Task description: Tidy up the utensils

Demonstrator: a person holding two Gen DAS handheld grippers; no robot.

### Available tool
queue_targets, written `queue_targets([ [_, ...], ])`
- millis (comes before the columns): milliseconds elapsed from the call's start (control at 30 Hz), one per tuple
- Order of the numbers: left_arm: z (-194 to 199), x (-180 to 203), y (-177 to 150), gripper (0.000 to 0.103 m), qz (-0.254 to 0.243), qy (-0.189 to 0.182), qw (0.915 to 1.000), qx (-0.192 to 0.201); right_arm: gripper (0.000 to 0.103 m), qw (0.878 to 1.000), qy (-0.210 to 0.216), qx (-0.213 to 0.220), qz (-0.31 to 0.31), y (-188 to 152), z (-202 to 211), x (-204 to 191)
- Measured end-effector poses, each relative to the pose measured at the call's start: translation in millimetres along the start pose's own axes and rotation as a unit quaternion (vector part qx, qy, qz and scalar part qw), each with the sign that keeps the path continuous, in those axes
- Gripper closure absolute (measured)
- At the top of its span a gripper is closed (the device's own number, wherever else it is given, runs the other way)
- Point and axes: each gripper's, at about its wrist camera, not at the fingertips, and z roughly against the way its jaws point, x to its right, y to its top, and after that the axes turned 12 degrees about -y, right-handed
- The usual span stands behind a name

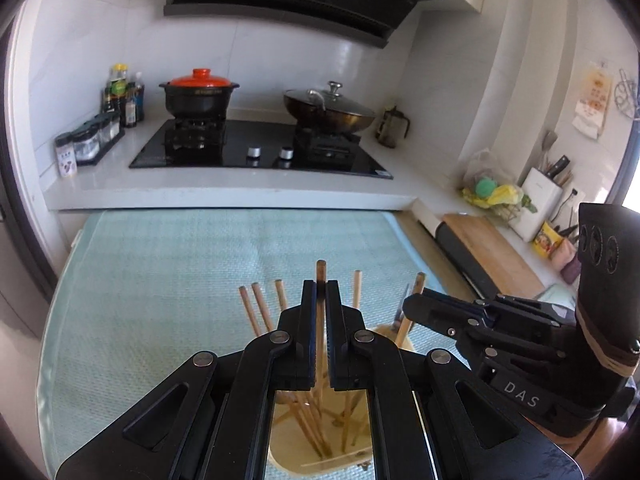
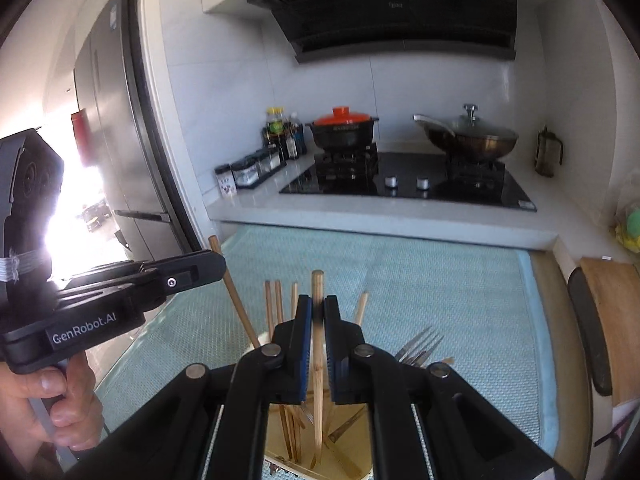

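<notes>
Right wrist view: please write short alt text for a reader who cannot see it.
The right gripper pinches one wooden chopstick upright above a beige holder of chopsticks and forks on a green mat. The left gripper holds another chopstick at left; a stove stands behind.

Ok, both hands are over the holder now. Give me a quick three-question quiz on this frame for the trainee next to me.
1. True or false: the left gripper has its jaws shut on a chopstick.
2. What is between the jaws of the right gripper? A: a fork. B: another chopstick. C: nothing.
3. What colour is the lid of the black pot on the hob's left burner?

Key: 1 true; 2 B; 3 red.
</notes>
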Motion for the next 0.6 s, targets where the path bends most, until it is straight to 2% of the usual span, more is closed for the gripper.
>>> queue_targets([
  [133, -12, -11, 2, 0.099, 0.028, 0.007, 0.9995, -0.01, 0.094, 0.999, 0.009, -0.021, -0.022, 0, -22, 9],
  [200, -6, -12, 1, 0.084, 0.026, 0.01, 0.9996, -0.004, 0.094, 0.999, 0.004, -0.013, -0.029, 4, -20, 12],
  [267, 8, -9, -3, 0.045, 0.014, 0.028, 0.9994, 0.011, 0.088, 0.999, 0.0, 0.0, -0.033, 7, -9, 15],
  [300, 17, -6, -6, 0.039, 0.005, 0.037, 0.9991, 0.021, 0.075, 0.999, -0.002, 0.009, -0.036, 9, -2, 16],
  [333, 25, -3, -9, 0.032, -0.005, 0.041, 0.9987, 0.029, 0.057, 0.999, -0.006, 0.022, -0.038, 11, 6, 17],
  [400, 42, 4, -18, 0.02, -0.022, 0.052, 0.9976, 0.039, 0.047, 0.998, -0.02, 0.051, -0.04, 10, 27, 18],
  [467, 61, 16, -32, 0.002, -0.042, 0.078, 0.9944, 0.057, 0.045, 0.997, -0.027, 0.063, -0.037, 6, 45, 17],
  [600, 92, 45, -60, 0.001, -0.079, 0.132, 0.9838, 0.091, 0.032, 0.995, -0.04, 0.083, -0.033, -15, 85, 15],
])
